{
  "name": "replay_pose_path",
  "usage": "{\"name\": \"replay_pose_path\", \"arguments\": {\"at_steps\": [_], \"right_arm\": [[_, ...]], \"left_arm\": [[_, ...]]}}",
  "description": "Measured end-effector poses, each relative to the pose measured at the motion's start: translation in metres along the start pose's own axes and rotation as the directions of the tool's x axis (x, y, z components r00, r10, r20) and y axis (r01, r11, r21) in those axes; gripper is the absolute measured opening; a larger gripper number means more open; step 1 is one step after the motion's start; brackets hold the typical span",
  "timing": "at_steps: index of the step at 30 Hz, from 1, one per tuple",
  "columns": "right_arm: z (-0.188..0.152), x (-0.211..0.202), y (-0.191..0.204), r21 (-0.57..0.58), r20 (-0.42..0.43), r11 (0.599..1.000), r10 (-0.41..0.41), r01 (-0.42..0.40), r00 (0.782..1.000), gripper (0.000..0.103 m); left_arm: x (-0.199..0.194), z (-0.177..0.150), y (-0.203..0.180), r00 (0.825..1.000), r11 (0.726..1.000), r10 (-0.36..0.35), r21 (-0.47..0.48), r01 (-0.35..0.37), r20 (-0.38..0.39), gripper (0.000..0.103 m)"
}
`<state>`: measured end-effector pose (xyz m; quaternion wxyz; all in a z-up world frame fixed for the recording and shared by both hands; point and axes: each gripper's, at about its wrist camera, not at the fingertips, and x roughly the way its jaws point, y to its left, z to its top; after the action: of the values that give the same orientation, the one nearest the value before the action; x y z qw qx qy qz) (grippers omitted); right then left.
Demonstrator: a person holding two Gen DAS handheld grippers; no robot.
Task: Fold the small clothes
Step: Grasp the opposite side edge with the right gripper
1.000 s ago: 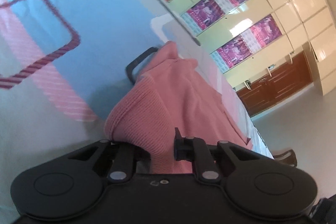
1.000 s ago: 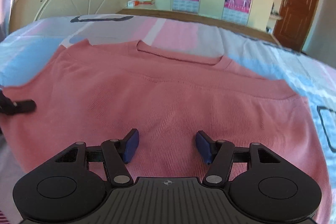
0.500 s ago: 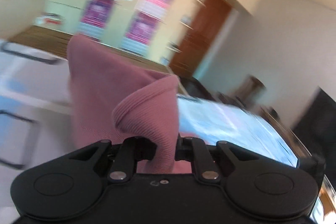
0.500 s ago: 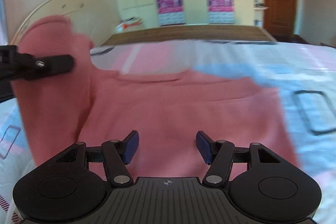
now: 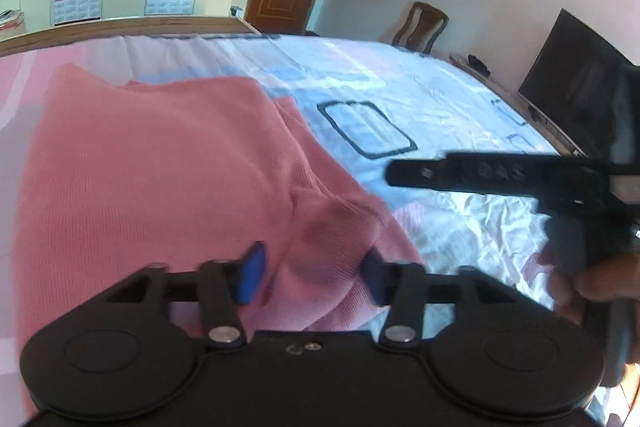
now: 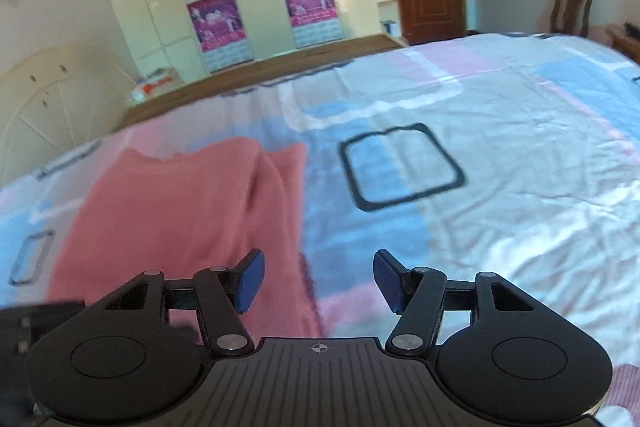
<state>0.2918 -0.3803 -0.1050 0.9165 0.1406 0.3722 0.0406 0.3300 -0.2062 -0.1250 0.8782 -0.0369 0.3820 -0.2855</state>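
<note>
The left tool point(image 5: 310, 273) is released now, its blue pads spread apart over the pink sweater point(image 5: 152, 187); a second ago it was clenched on a bunched edge of that sweater, and half a second ago it held the fabric lifted in the air. The sweater lies on the bed point(image 5: 420, 87), folded over itself, with one layer's edge running from 12 o'clock down toward the tool and a rumpled hump between the pads. The right tool point(image 6: 316, 281) is released as before, pads wide apart. Earlier it hung over the middle of the spread sweater; now the sweater point(image 6: 180, 211) sits at its 10 o'clock, narrower than before, and patterned bedsheet point(image 6: 480, 187) fills the view from 12 to 3 o'clock. In the left view, the right tool point(image 5: 500, 173) shows side-on at 3 o'clock, over bare sheet, apart from the sweater.
</note>
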Motion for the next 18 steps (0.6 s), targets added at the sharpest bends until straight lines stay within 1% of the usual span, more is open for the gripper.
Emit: {"name": "replay_pose_path", "arguments": {"at_steps": [4,6,9,12,16,17,18], "right_arm": [[0.012,0.011,0.011,0.004,-0.010,0.996,0.086,-0.086,0.996,0.060],[0.015,0.020,0.018,-0.004,-0.028,0.993,0.118,-0.118,0.993,0.060],[0.018,0.034,0.026,0.003,-0.058,0.989,0.151,-0.151,0.987,0.060],[0.017,0.049,0.029,0.014,-0.089,0.987,0.163,-0.163,0.983,0.060],[0.016,0.068,0.029,0.028,-0.128,0.982,0.190,-0.188,0.973,0.059],[0.016,0.073,0.029,0.029,-0.134,0.982,0.191,-0.189,0.973,0.057],[0.017,0.077,0.030,0.034,-0.139,0.980,0.197,-0.194,0.971,0.053]], "left_arm": [[-0.034,0.004,0.011,0.998,0.999,0.042,-0.032,-0.040,0.052,0.060],[-0.049,0.007,0.022,0.993,0.994,0.082,-0.075,-0.075,0.088,0.060],[-0.064,0.013,0.040,0.982,0.983,0.142,-0.135,-0.125,0.123,0.062],[-0.066,0.013,0.056,0.970,0.969,0.213,-0.150,-0.194,0.120,0.062],[-0.062,0.011,0.076,0.959,0.948,0.265,-0.208,-0.241,0.101,0.062],[-0.060,0.011,0.080,0.957,0.944,0.275,-0.217,-0.249,0.097,0.062],[-0.058,0.010,0.084,0.955,0.941,0.282,-0.222,-0.256,0.095,0.062]]}}
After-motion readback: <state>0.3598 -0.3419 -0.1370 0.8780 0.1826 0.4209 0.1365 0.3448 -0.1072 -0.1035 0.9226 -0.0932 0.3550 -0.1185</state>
